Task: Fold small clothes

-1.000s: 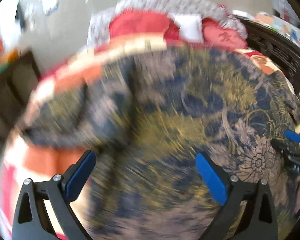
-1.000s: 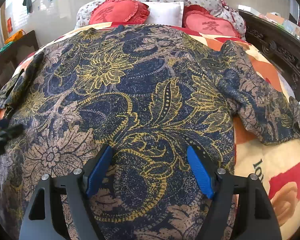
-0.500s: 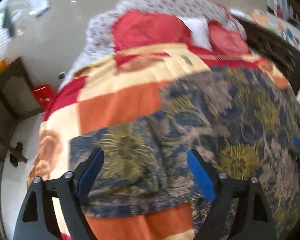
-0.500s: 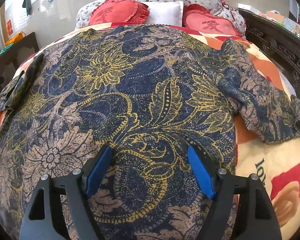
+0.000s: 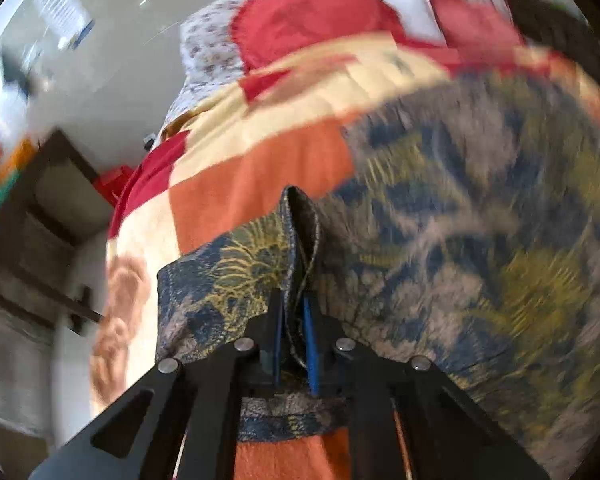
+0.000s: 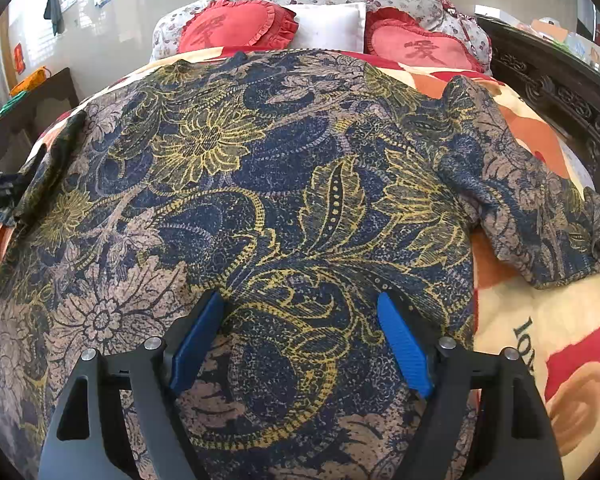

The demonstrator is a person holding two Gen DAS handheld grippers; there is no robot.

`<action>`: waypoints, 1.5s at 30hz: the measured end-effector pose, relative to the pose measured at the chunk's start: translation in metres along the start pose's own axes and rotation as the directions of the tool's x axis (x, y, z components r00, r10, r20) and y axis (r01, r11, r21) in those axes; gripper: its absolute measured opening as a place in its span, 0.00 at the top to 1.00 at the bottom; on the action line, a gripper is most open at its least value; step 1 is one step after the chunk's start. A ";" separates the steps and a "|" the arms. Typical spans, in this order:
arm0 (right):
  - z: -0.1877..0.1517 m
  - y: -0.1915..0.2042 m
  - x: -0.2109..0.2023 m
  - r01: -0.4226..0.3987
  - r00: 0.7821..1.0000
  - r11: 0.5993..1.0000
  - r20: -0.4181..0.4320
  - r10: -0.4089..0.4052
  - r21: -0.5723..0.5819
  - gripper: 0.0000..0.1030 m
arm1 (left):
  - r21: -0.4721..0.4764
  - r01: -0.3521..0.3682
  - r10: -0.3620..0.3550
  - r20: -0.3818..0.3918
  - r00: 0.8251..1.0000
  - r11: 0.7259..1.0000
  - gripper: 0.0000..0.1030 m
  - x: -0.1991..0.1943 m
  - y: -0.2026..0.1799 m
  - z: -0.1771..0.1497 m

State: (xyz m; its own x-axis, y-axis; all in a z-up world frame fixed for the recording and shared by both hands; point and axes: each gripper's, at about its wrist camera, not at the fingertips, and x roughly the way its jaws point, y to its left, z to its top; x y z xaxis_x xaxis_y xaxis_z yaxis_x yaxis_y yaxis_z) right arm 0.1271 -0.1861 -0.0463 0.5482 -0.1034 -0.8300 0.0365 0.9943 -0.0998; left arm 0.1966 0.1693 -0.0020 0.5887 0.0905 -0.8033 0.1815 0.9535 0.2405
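A patterned blue-and-gold garment (image 6: 260,184) is spread flat over the patchwork blanket (image 6: 540,320) of a bed, its right sleeve (image 6: 532,200) laid out toward three o'clock in the right wrist view. The right gripper (image 6: 300,340) is held above the lower body of the garment with its jaws released and wide apart, nothing being held between them. In the left wrist view, the left gripper (image 5: 294,340) is seen with its jaws clenched on a pinched fold of the left sleeve (image 5: 228,280), which is raised into a ridge toward twelve o'clock. Two red heart-shaped cushions (image 6: 236,26) and a white pillow (image 6: 328,24) are seen at twelve o'clock, at the head of the bed.
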 end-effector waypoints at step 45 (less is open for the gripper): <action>0.000 0.002 0.002 0.010 1.000 1.000 -0.003 -0.010 -0.009 0.13 | -0.934 0.352 -0.311 0.316 0.896 0.065 0.44 0.050 0.275 -0.187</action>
State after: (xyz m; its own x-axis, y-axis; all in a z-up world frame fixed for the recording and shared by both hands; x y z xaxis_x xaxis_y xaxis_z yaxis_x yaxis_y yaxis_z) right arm 0.1279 -0.1843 -0.0480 0.5454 -0.1130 -0.8305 0.0345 0.9931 -0.1124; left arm 0.1282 0.4900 -0.0776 0.7200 -0.3063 -0.6227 -0.5169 0.3621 -0.7757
